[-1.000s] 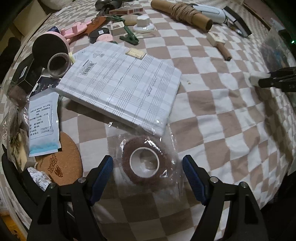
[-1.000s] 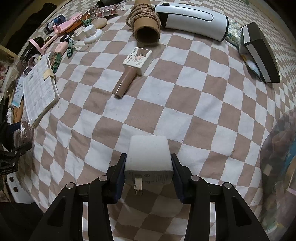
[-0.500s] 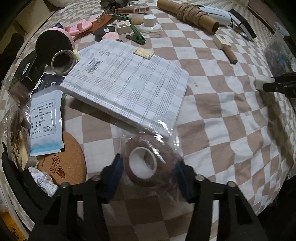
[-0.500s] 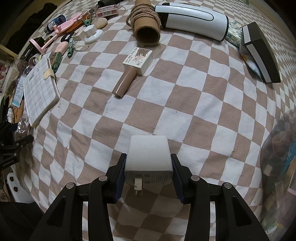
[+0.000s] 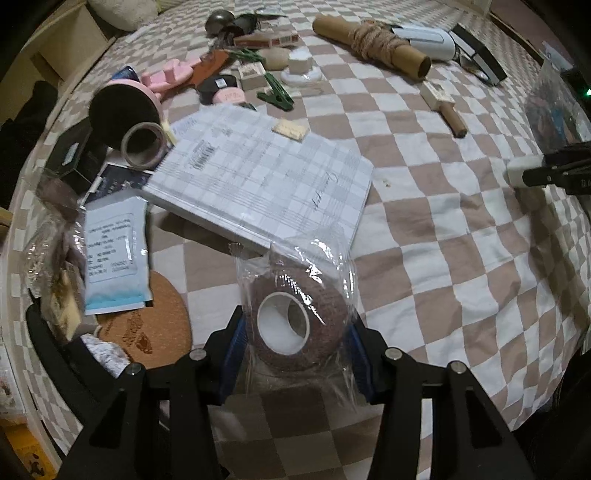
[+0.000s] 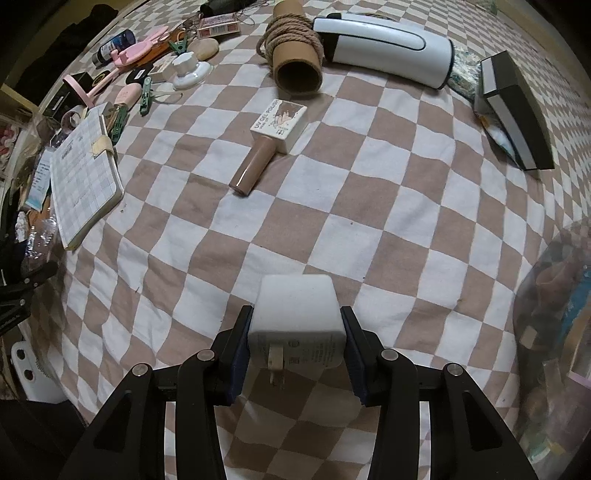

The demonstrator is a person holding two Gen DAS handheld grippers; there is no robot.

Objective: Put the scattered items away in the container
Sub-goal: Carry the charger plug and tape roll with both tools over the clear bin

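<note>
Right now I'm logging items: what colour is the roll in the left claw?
Reddish-brown roll with a white core, bagged in clear plastic; left wrist view.

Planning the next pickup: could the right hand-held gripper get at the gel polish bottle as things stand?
Probably not yet. The path across the checkered cloth to the gel polish bottle looks free, but the right hand-held gripper is shut on a white charger, so it would need to drop that first.

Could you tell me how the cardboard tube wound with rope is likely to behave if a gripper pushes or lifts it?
The cardboard tube lies on its side on the checked cloth, so a sideways push would probably roll it. Its open end shows that it is hollow, so it is likely light and might dent under a hard squeeze. The rope coil looks loosely wound and could slip along it.
</note>
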